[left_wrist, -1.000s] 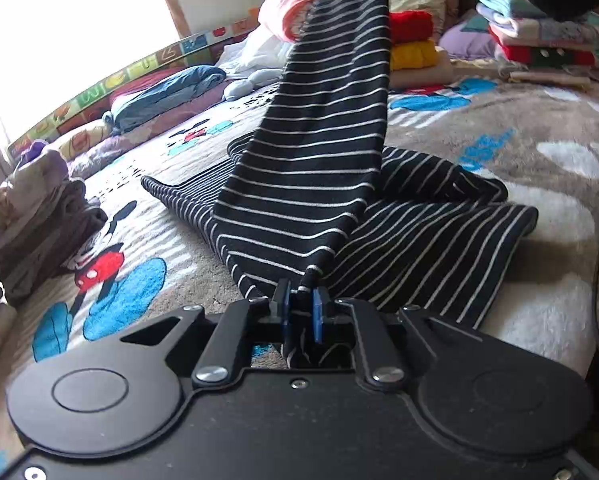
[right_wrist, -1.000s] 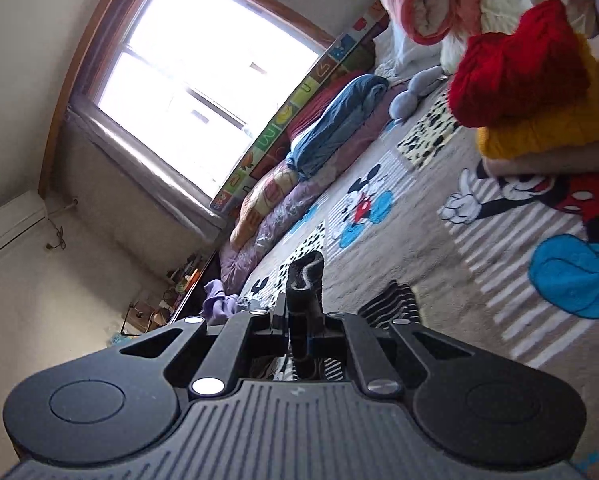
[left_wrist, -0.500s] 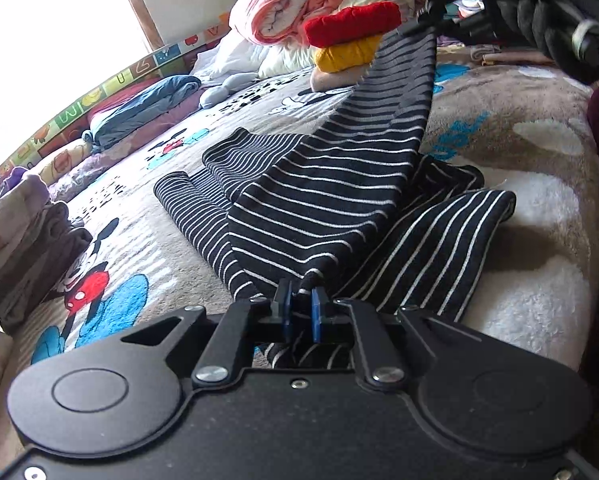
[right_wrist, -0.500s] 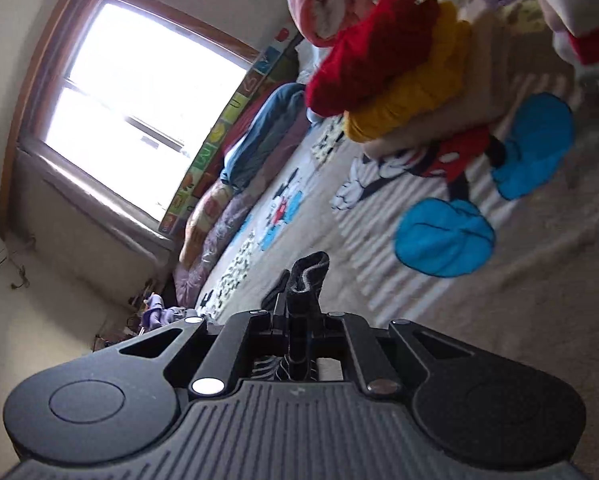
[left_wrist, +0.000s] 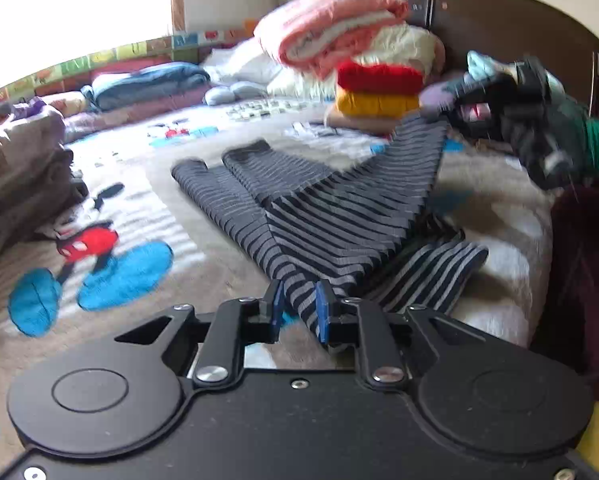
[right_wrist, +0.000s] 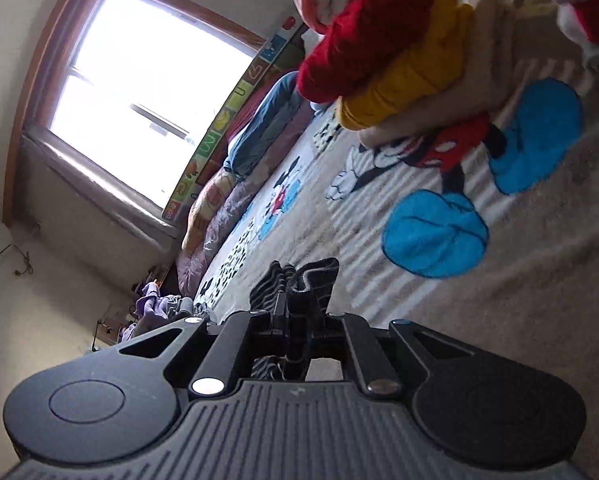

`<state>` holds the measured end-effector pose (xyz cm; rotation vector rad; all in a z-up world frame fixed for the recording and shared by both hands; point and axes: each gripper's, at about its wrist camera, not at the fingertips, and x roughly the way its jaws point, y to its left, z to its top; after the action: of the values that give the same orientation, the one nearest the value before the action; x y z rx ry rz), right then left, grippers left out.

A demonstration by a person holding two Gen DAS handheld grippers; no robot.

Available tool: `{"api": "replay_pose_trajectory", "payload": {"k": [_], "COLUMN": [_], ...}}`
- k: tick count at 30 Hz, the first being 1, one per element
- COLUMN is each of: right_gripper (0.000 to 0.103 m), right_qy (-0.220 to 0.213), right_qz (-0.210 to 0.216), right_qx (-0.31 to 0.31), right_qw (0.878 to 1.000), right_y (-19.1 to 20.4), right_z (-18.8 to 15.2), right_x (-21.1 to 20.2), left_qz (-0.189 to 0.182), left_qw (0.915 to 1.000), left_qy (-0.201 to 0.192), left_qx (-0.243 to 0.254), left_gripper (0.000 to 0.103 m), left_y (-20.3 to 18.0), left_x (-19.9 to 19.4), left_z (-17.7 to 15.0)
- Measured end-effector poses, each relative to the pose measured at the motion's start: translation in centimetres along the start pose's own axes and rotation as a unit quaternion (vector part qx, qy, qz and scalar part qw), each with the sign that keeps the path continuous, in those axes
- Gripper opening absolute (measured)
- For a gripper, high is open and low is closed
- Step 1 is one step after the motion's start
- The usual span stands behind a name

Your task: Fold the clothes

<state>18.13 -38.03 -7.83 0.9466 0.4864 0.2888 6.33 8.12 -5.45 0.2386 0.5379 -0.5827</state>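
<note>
While left jaws spread off the striped garment (left_wrist: 339, 216) (right's pinch it), folded stacks (left_wrist: 379, 96) crowd beyond.

Bed (left_wrist: 219, 256) carries everything, covered by a beige fleece blanket (right_wrist: 539, 288) with cartoon-mouse prints in red, black and blue. Lying on it: striped garment (left_wrist: 331, 220) spread mid-bed with one part lifted off the surface, a stack of folded red sweater (left_wrist: 379, 76) on yellow sweater (left_wrist: 375, 102) on a beige piece near the headboard, a rolled pink-and-white quilt (left_wrist: 331, 28) behind that stack, and white pillows (left_wrist: 239, 64). Along the window side: folded blue blanket (left_wrist: 147, 84), purple bedding under it, and a brownish clothes heap (left_wrist: 23, 176) at the left edge.
</note>
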Motion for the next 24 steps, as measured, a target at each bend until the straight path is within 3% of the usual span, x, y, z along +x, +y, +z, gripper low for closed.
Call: {"api": "replay_pose_trajectory", "payload": {"k": [13, 20, 24], "right_gripper": [0.009, 0.01, 0.009], "right_qy": [0.013, 0.05, 0.042], "right_qz": [-0.001, -0.042, -0.057], "right_qx": [-0.068, -0.107, -0.103], "right_qw": [0.998, 0.992, 0.992], "right_y": [5.1, 3.7, 3.0], "right_z": [4.8, 3.6, 3.6], "right_x": [4.3, 5.8, 5.3], "left_qz": [-0.022, -0.017, -0.052], "left_qw": [0.9981, 0.9971, 0.9975], "left_qy": [0.044, 0.056, 0.037], "left_qx": [0.037, 0.049, 0.029], "left_gripper": [0.015, 0.018, 0.023], "left_y": [-3.3, -3.6, -2.1], "left_x": [3.8, 4.4, 2.9], "left_z": [0.0, -0.2, 0.4]}}
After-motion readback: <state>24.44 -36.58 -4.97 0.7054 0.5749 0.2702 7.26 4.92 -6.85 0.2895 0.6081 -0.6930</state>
